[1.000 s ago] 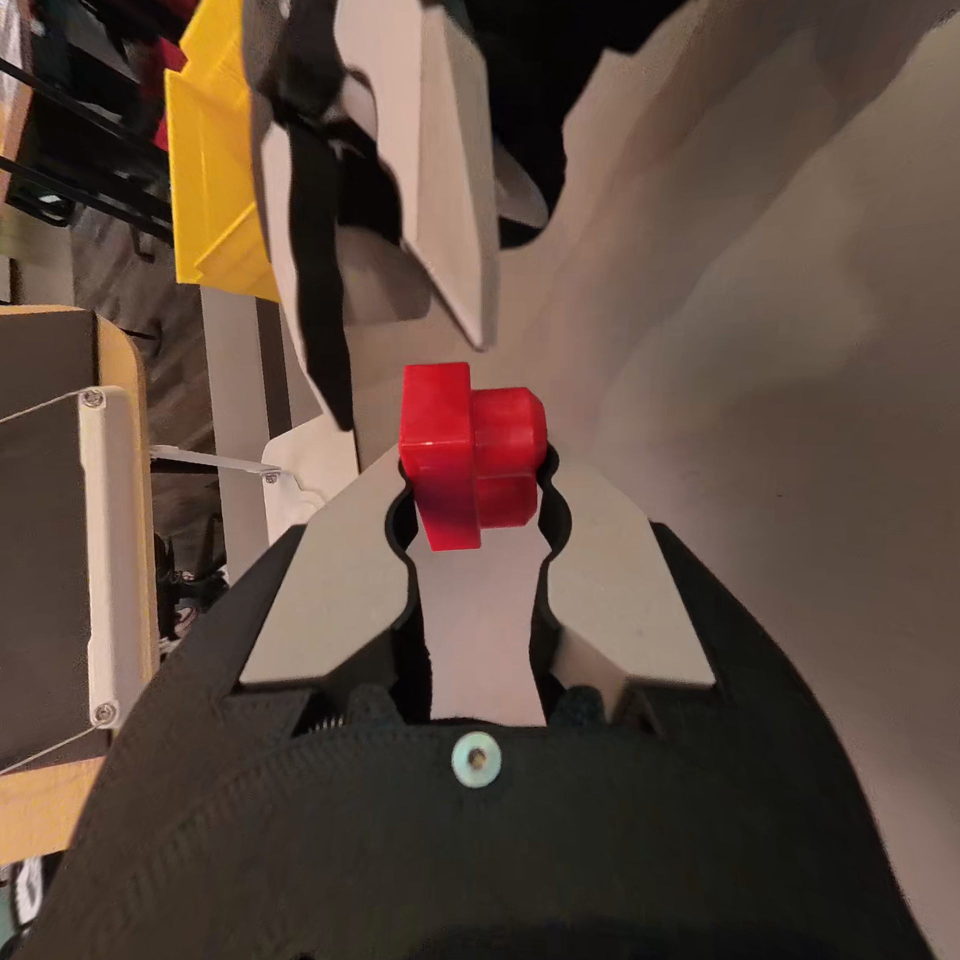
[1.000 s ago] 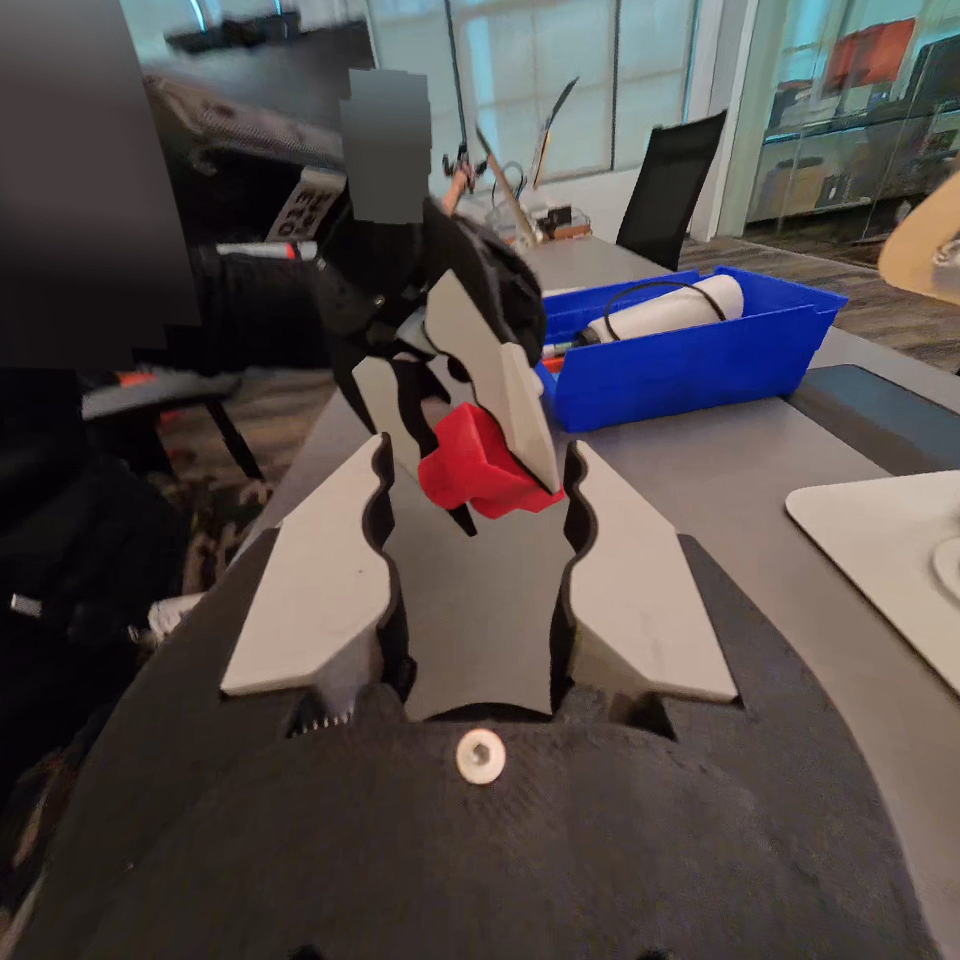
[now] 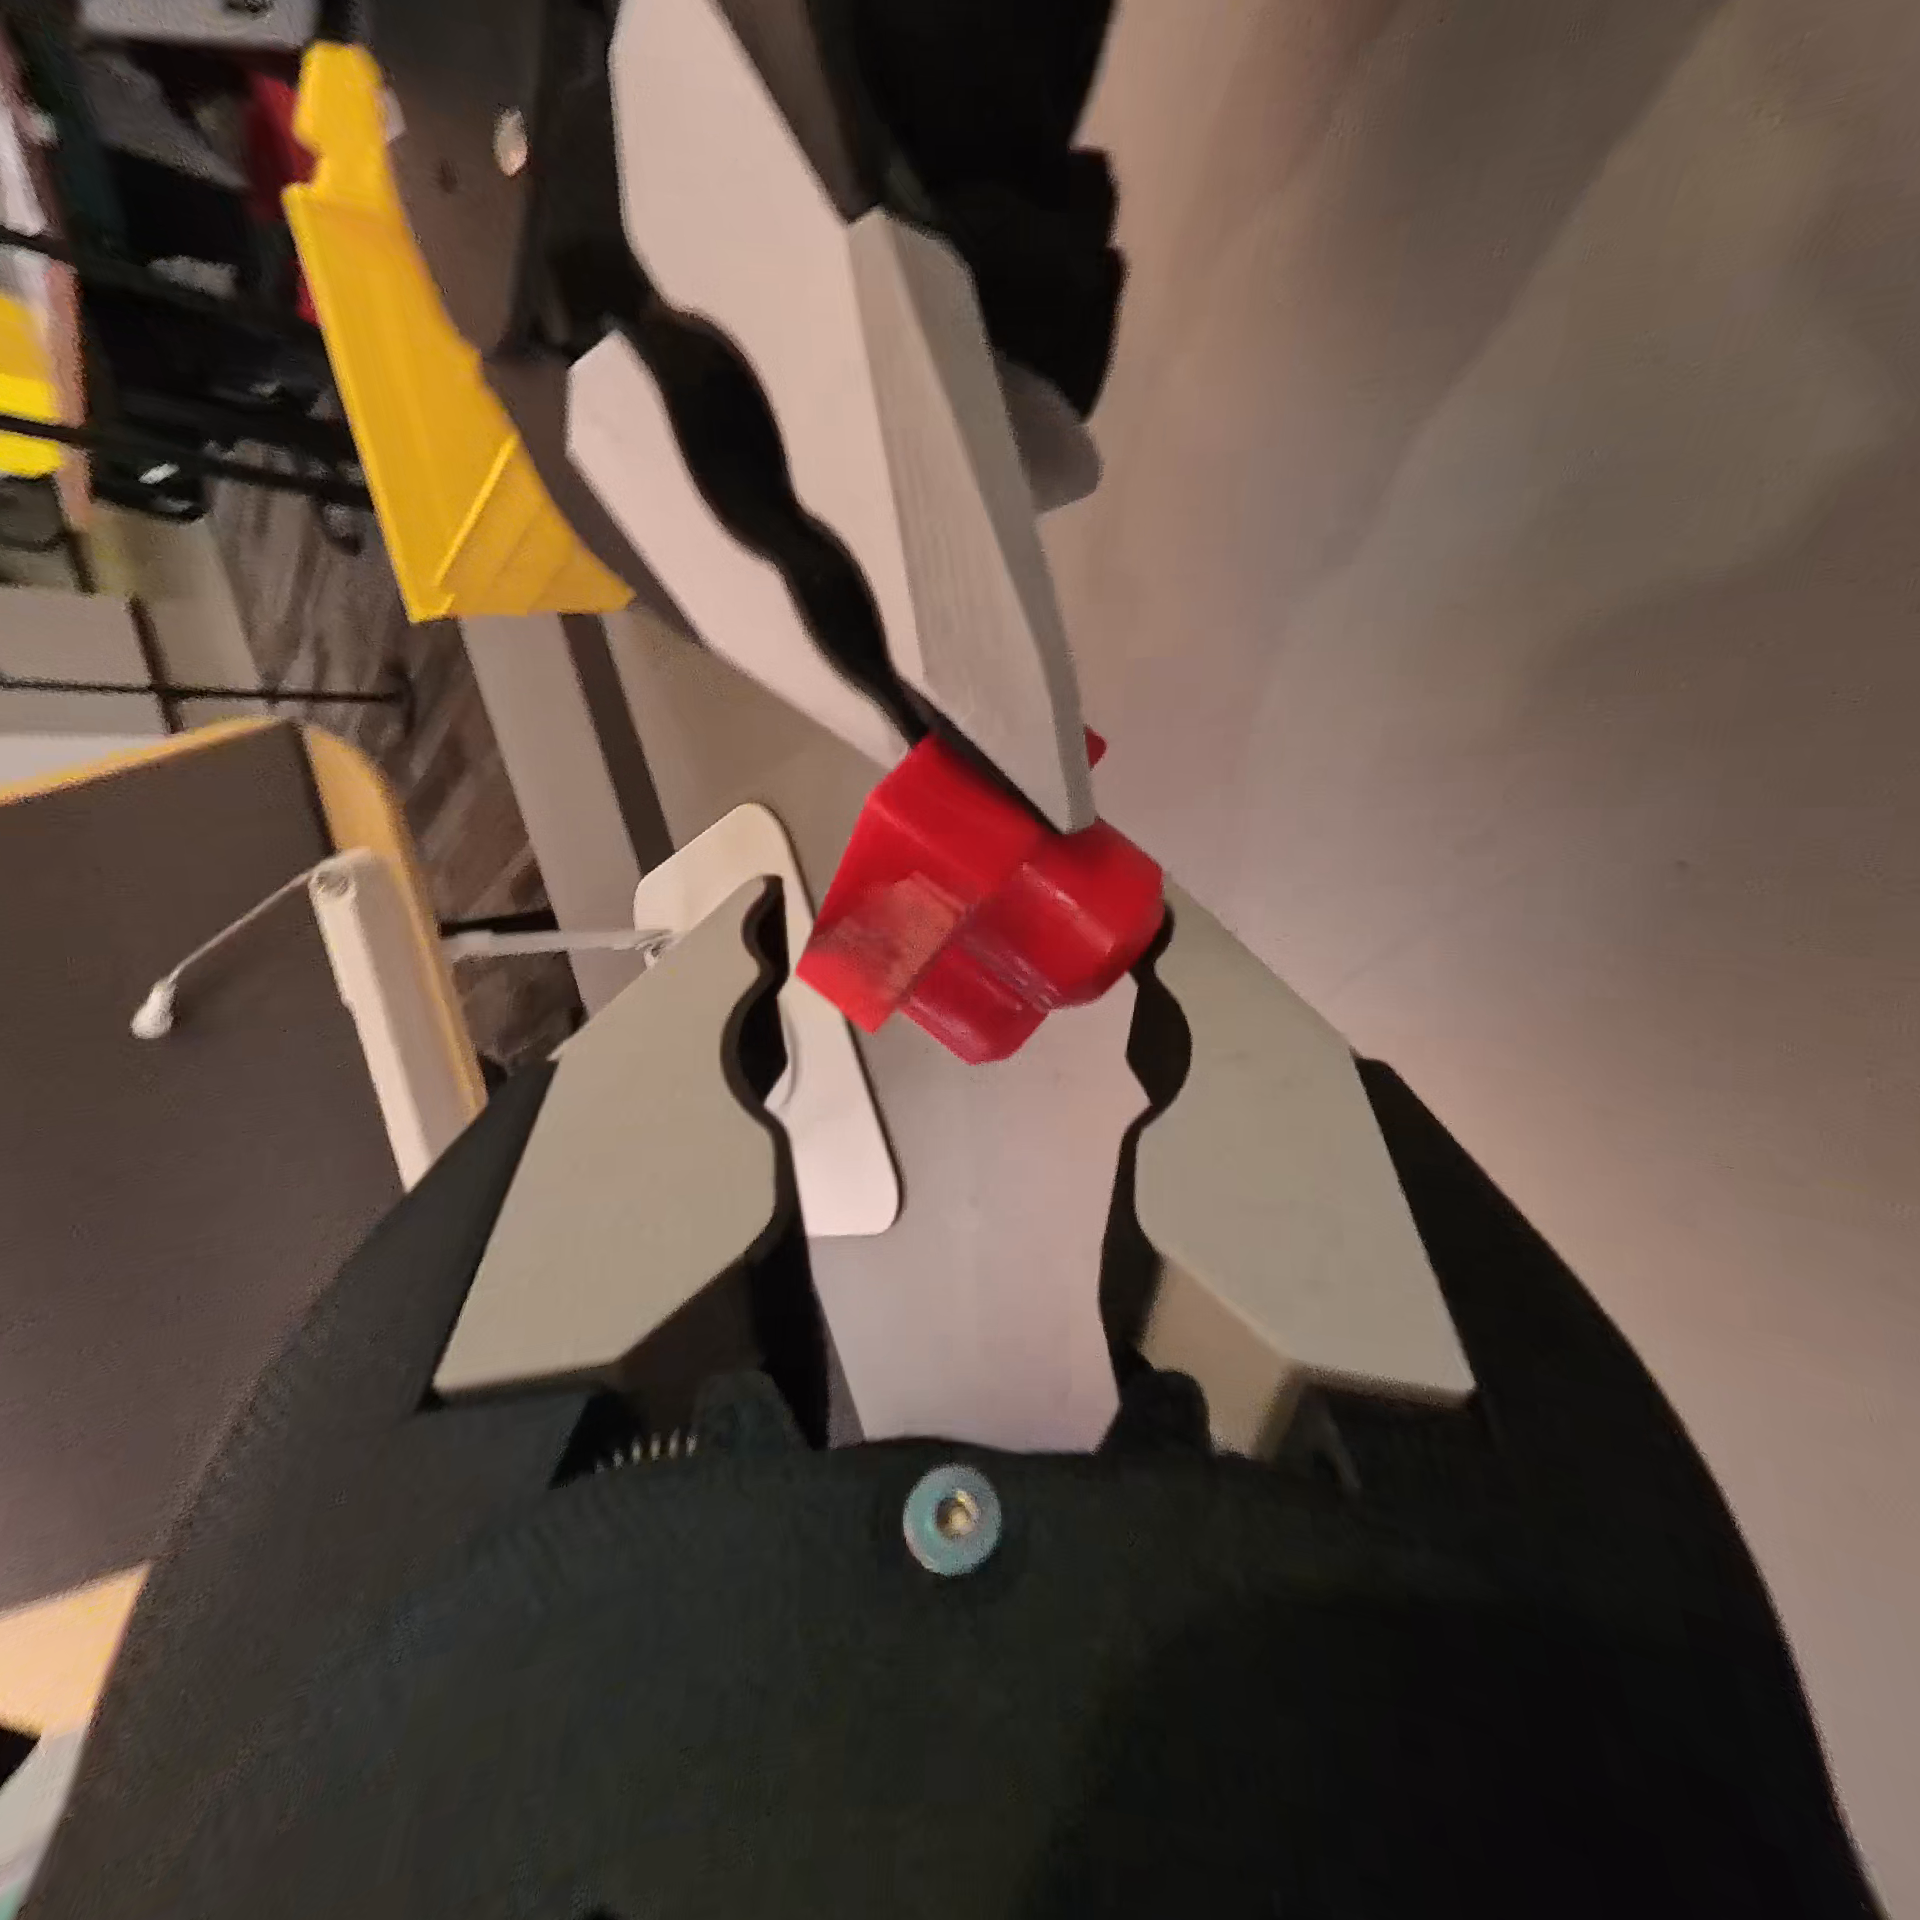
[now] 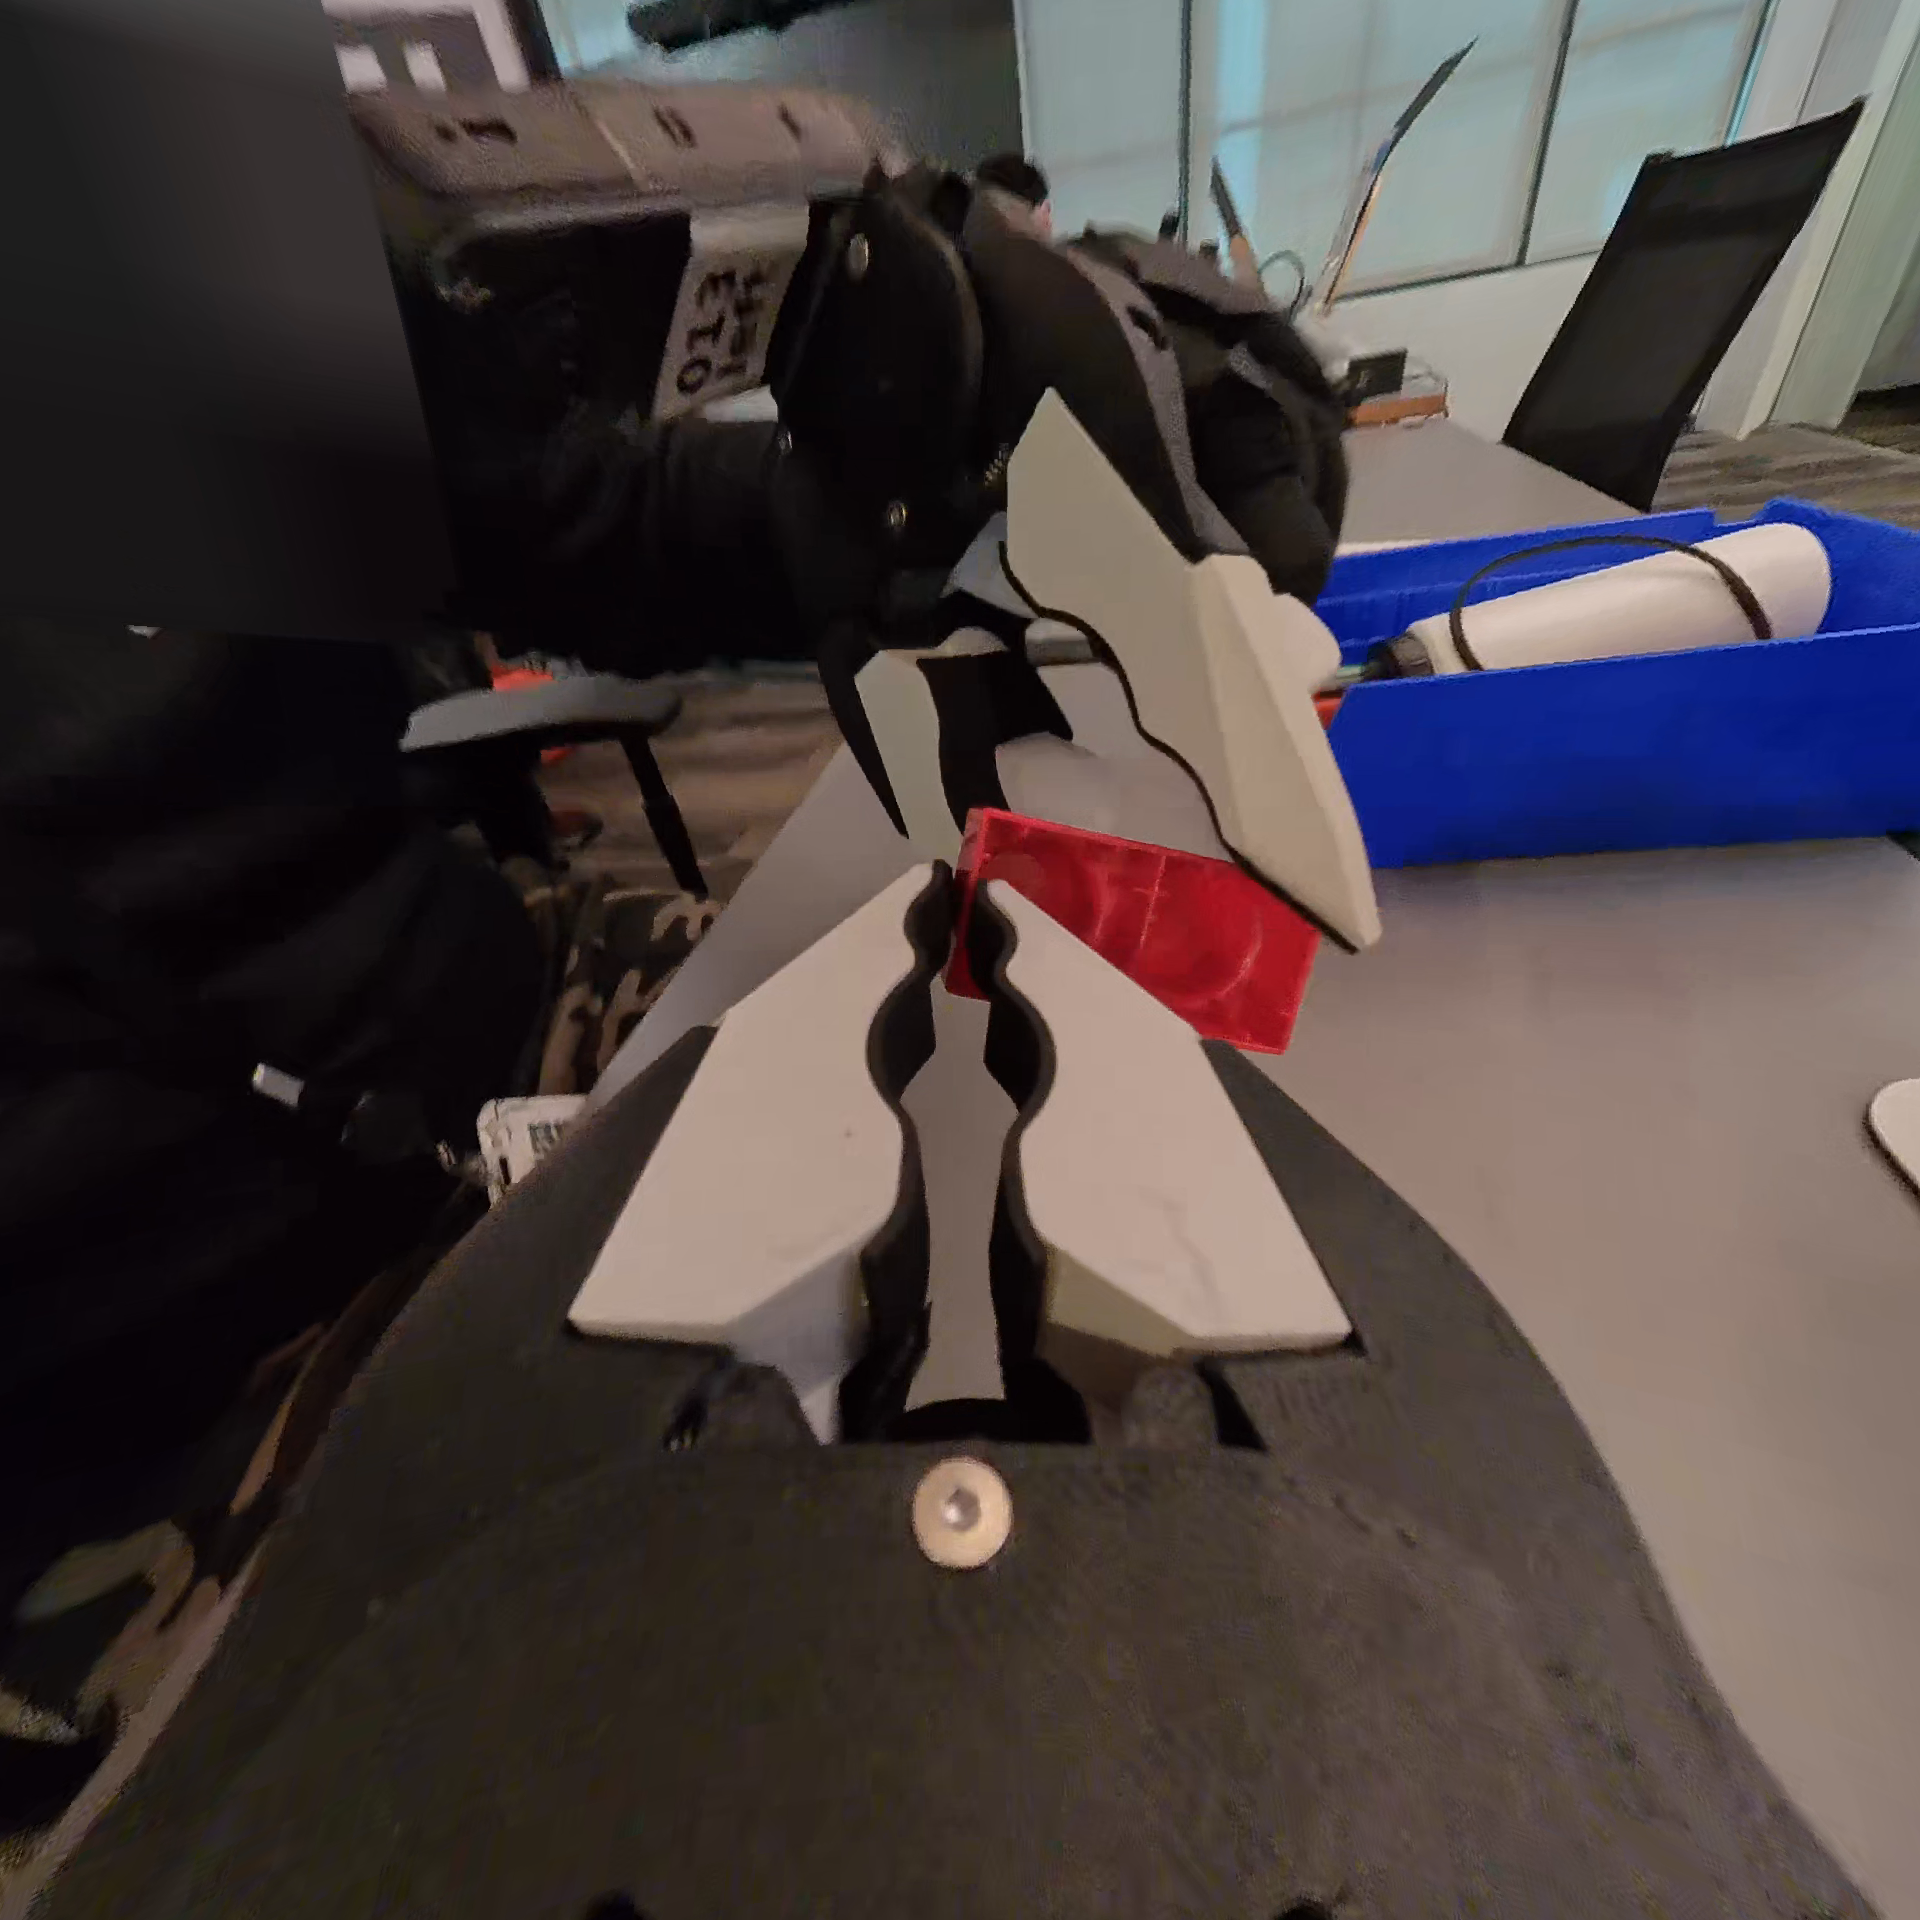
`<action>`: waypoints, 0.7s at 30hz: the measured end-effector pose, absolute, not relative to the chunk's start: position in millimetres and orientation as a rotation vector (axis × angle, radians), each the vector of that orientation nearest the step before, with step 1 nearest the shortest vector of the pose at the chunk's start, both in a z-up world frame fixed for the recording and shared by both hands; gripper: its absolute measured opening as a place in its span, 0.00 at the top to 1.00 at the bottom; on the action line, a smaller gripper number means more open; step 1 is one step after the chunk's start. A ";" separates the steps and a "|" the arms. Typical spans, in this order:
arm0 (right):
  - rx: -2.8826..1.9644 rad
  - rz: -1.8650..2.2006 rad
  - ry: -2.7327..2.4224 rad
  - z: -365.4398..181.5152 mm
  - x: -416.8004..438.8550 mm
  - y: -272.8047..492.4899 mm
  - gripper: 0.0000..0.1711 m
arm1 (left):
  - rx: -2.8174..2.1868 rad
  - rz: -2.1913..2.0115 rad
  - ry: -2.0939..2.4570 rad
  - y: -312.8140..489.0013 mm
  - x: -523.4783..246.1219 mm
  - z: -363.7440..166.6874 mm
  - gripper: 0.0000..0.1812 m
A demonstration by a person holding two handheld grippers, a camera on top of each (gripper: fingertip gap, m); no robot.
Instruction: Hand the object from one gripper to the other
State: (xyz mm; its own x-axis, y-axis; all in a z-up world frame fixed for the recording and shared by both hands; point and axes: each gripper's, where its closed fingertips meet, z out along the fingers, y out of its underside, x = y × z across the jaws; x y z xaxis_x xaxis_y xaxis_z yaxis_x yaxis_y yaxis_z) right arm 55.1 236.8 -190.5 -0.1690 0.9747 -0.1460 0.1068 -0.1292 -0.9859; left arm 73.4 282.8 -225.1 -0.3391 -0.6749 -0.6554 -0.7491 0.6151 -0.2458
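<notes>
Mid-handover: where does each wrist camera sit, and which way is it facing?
Left wrist view: on the left gripper, looking along its open fingers at the red block; yellow bin behind.
Right wrist view: on the right gripper, looking across the table toward a blue bin; own fingers shut on the block.
Shared: the block and the opposite gripper.

an office, or an office-like workroom. a long grey table (image 4: 1558, 1091) runs through it, and a black office chair (image 4: 1683, 301) stands at the table's far end. behind that chair, large windows (image 4: 1351, 135) and glass partitions fill the wall. a blue plastic bin (image 4: 1621, 769) sits on the table, holding a white roll with a black cord. beside the table, patterned carpet (image 4: 623, 935) covers the floor. seen from the other side, a yellow bin (image 3: 416, 416) sits past the table's edge.
</notes>
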 end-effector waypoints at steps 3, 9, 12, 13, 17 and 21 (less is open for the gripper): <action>-1.303 1.448 -1.246 -185.2 57.8 241.9 1.00 | -1.162 0.108 2.009 287.1 66.2 -221.6 0.64; -1.210 1.614 -0.911 -157.7 69.2 259.2 1.00 | -1.270 0.023 1.696 301.7 58.2 -197.7 0.63; -1.137 1.734 -0.713 -144.5 75.7 269.1 1.00 | -1.262 0.052 1.534 312.5 54.6 -187.9 0.64; -1.107 1.766 -0.644 -140.1 78.8 272.4 1.00 | -1.268 0.039 1.480 314.4 54.7 -185.3 0.64; -0.983 1.851 -0.397 -127.9 92.0 283.2 1.00 | -1.261 0.002 1.284 318.9 58.0 -178.7 0.67; -0.892 1.905 -0.206 -122.6 98.0 288.4 1.00 | -1.205 0.119 1.207 323.2 65.5 -176.4 0.70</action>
